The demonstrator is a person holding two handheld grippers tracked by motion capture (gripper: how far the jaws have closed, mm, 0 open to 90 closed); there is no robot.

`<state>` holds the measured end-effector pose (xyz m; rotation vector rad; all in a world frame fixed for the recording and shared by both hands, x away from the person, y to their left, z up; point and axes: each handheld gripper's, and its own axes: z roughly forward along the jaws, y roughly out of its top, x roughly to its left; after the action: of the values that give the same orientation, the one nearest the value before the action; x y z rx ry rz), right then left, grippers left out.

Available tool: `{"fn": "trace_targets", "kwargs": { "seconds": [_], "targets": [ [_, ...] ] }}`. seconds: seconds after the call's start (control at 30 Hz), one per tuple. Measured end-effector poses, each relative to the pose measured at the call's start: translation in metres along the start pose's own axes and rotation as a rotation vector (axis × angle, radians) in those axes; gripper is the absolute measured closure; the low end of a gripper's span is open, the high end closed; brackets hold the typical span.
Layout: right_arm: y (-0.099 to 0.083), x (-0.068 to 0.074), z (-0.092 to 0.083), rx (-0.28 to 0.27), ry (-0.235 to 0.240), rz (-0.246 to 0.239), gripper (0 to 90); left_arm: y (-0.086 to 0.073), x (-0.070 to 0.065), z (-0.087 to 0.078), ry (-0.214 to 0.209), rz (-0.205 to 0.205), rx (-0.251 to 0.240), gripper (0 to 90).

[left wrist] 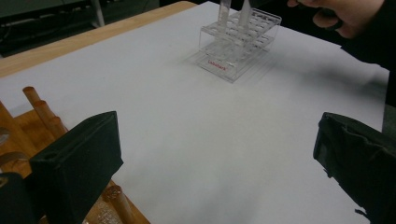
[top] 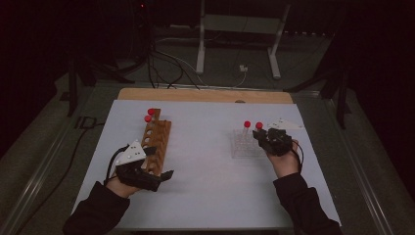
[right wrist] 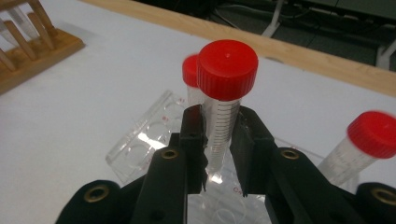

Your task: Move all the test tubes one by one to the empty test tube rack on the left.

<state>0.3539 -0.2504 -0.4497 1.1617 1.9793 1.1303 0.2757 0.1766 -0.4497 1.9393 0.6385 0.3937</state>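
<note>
Tube (right wrist: 219, 126) upright, red cap up, perhaps slightly tilted; right gripper (right wrist: 218, 154) clamped on it.

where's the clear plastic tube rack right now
In the high view, the clear plastic tube rack sits on the white table's right side, just left of the right gripper.

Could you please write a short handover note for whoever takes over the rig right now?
Right gripper: shut on a red-capped tube over the clear rack.
Left gripper: open, holding nothing, beside the wooden rack.
Things: two red caps show at the wooden rack's far end, two at the clear rack; the right gripper view shows three tubes there.
Done: the tube is gripped.
Left: probably carrying it to the other rack; the direction is unclear.
</note>
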Motion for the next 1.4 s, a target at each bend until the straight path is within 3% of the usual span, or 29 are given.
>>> {"fn": "trace_targets", "kwargs": {
  "seconds": [0.27, 0.6, 0.83, 1.4],
  "targets": [
    [0.013, 0.007, -0.019, -0.058, 0.006, -0.036, 75.2, 0.002, -0.002, 0.000, -0.010, 0.007, 0.001, 1.9],
    [0.028, 0.027, -0.031, -0.091, 0.116, -0.051, 75.2, 0.008, -0.006, 0.000, -0.028, 0.016, -0.001, 1.8],
    [0.029, 0.047, -0.037, -0.106, 0.190, -0.087, 75.2, 0.013, -0.009, 0.002, -0.041, 0.030, -0.009, 1.9],
    [0.003, 0.088, -0.020, -0.009, 0.294, -0.185, 75.2, 0.030, -0.022, 0.016, -0.096, 0.073, -0.008, 1.9]
  ]
}}
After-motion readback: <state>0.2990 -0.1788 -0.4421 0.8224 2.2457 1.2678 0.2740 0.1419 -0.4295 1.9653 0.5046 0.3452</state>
